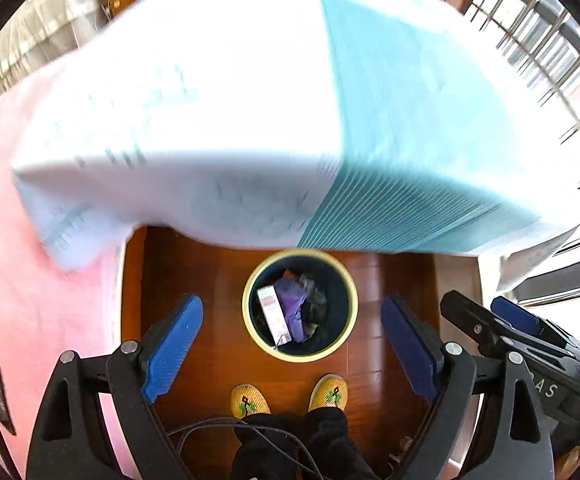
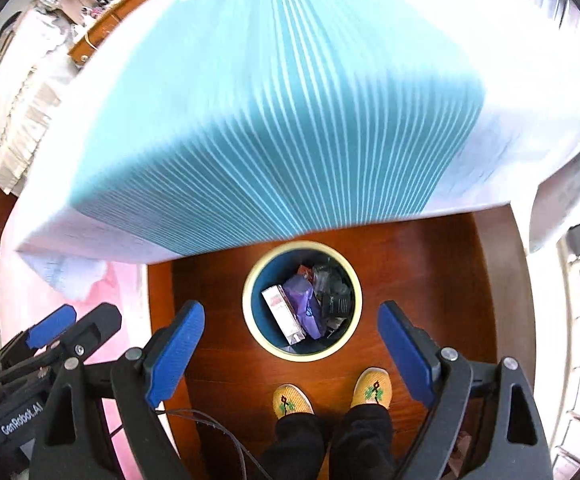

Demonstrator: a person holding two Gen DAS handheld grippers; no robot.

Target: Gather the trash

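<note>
A round bin with a cream rim (image 1: 301,357) (image 2: 302,355) stands on the wooden floor, straight below both grippers. Inside it lie a white and pink carton (image 1: 274,312) (image 2: 284,312), a purple wrapper (image 1: 294,300) (image 2: 306,302) and dark packets (image 2: 335,302). My left gripper (image 1: 291,305) hangs well above the bin, pointing steeply down, open and empty. My right gripper (image 2: 291,309) hangs beside it in the same pose, also open with nothing between its blue pads (image 2: 174,352). Each gripper shows at the edge of the other's view.
A table under a white and teal striped cloth (image 1: 409,120) (image 2: 290,120) fills the upper half, its edge overhanging the bin. Pink bedding (image 1: 30,280) lies to the left. A person's feet in yellow slippers (image 1: 250,400) (image 2: 371,388) stand just behind the bin. Window bars (image 1: 549,40) are at right.
</note>
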